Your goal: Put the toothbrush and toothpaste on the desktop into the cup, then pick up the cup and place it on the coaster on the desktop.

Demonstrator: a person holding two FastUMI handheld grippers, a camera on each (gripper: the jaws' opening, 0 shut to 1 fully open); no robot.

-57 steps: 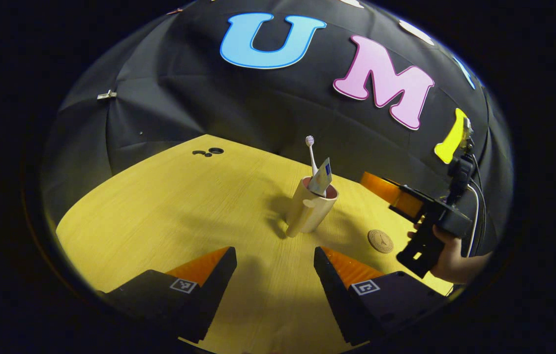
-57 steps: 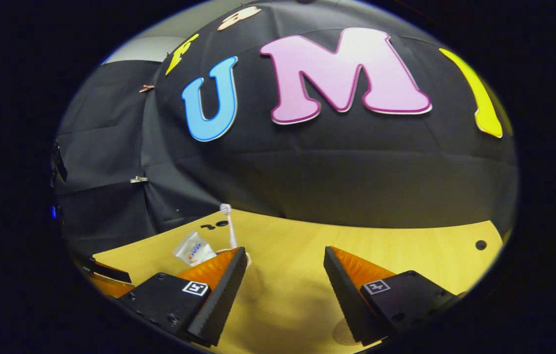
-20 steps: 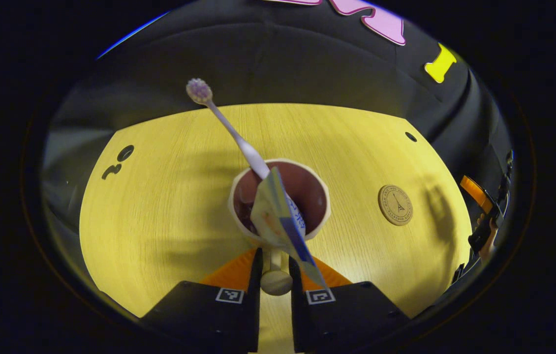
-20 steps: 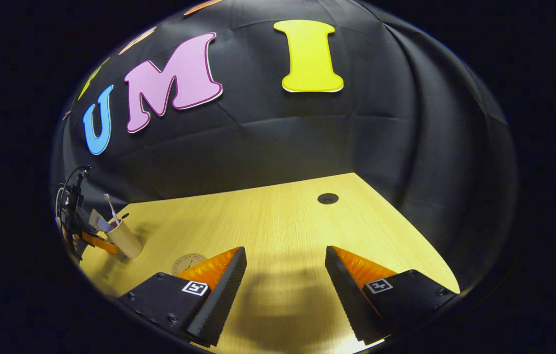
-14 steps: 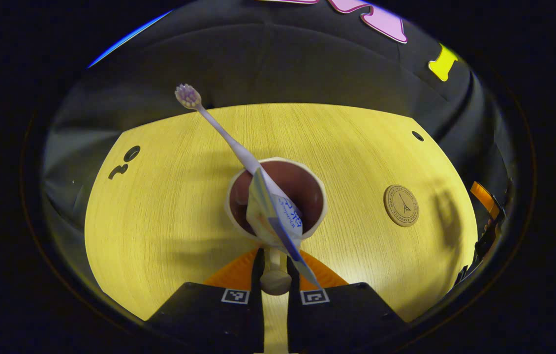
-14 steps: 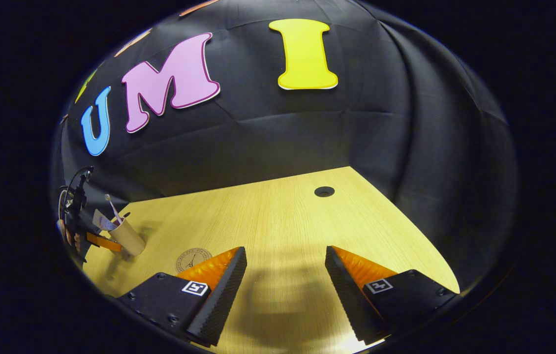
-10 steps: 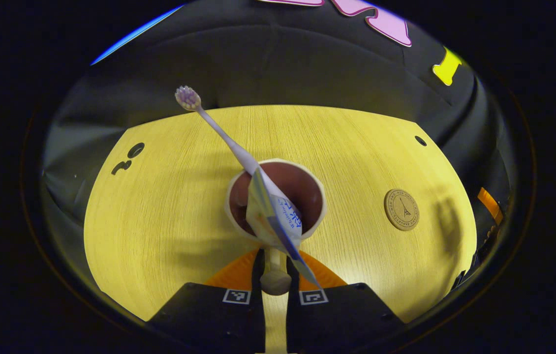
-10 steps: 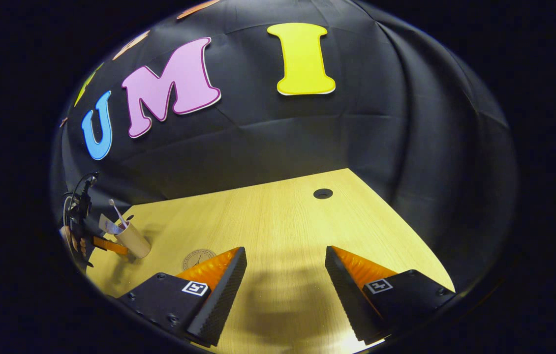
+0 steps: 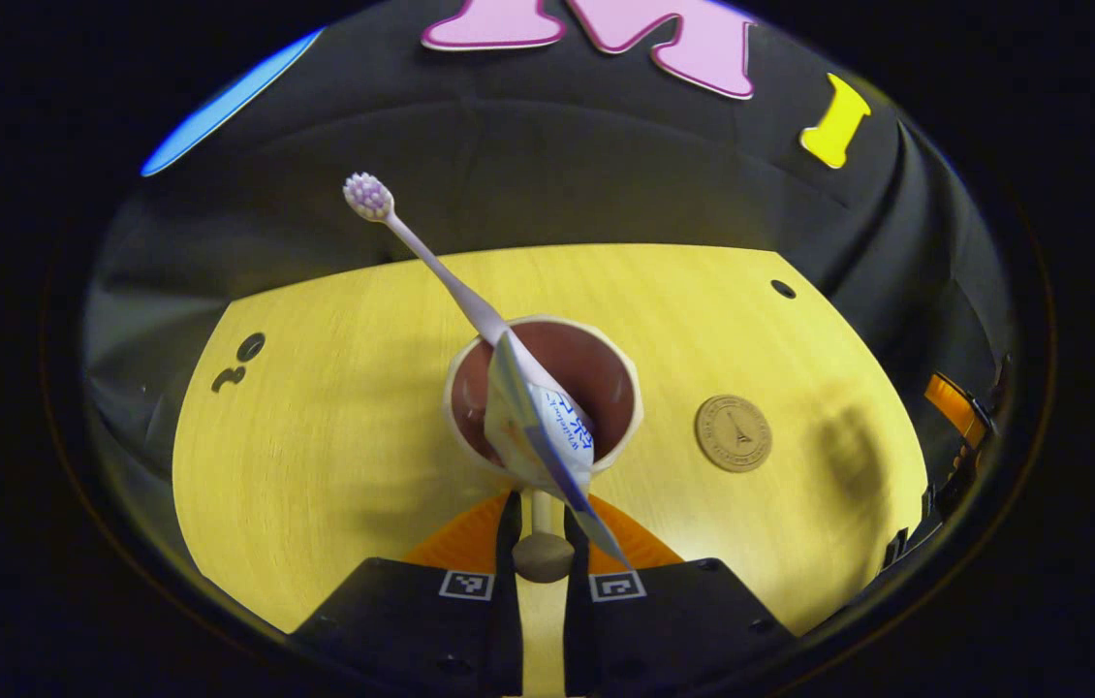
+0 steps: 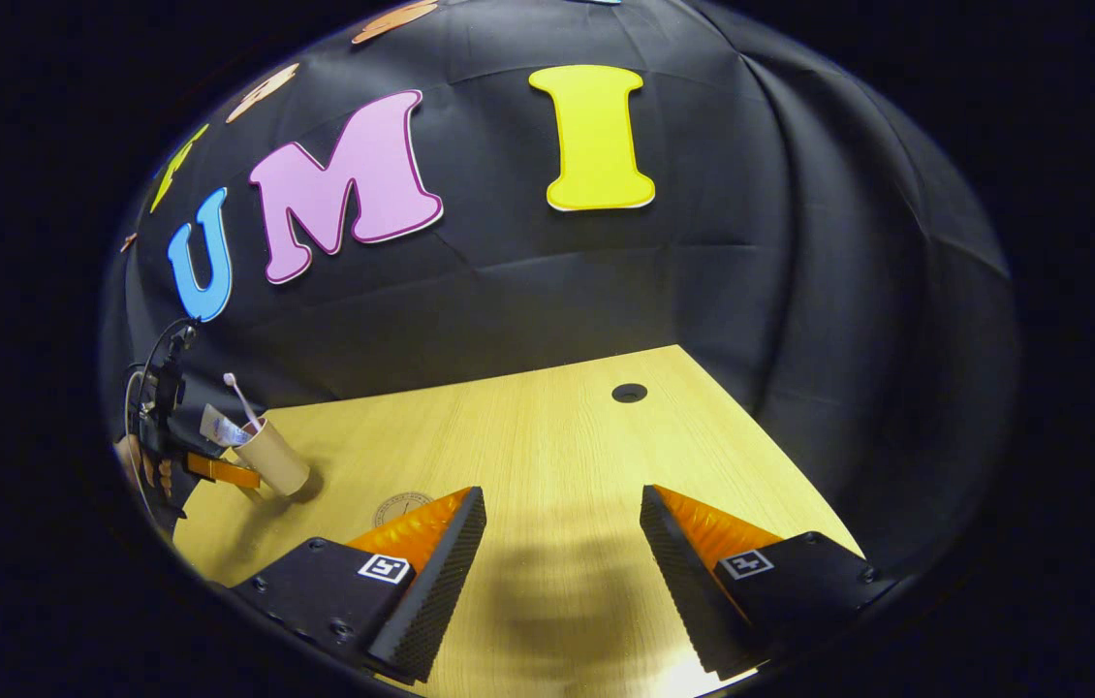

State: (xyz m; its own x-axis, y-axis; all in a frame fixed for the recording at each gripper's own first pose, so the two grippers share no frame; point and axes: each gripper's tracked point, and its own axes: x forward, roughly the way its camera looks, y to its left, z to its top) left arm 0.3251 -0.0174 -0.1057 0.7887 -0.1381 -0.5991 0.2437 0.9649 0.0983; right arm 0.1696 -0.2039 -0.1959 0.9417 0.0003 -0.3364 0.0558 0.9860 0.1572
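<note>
In the left gripper view a cream cup (image 9: 627, 388) with a dark red inside hangs above the wooden desktop (image 9: 315, 456). My left gripper (image 9: 540, 528) is shut on the cup's handle (image 9: 541, 553). A white toothbrush (image 9: 431, 262) leans out of the cup to the upper left, and a white toothpaste tube (image 9: 543, 436) leans towards me. The round brown coaster (image 9: 733, 432) lies on the desktop to the cup's right. In the right gripper view my right gripper (image 10: 562, 538) stands open over the desktop, with the cup (image 10: 274, 458) and left gripper (image 10: 218, 471) far left and the coaster (image 10: 398, 505) beside one finger.
Round cable holes sit in the desktop at the back left (image 9: 250, 346) and back right (image 9: 782, 288) in the left gripper view; the latter hole (image 10: 628, 393) shows ahead in the right gripper view. A hand (image 10: 136, 463) holds the left gripper. Black cloth walls the desk's far sides.
The left gripper went from open in front of the cup to shut on its handle. The cup is now lifted and has moved closer to the coaster. The right gripper backed off to the right.
</note>
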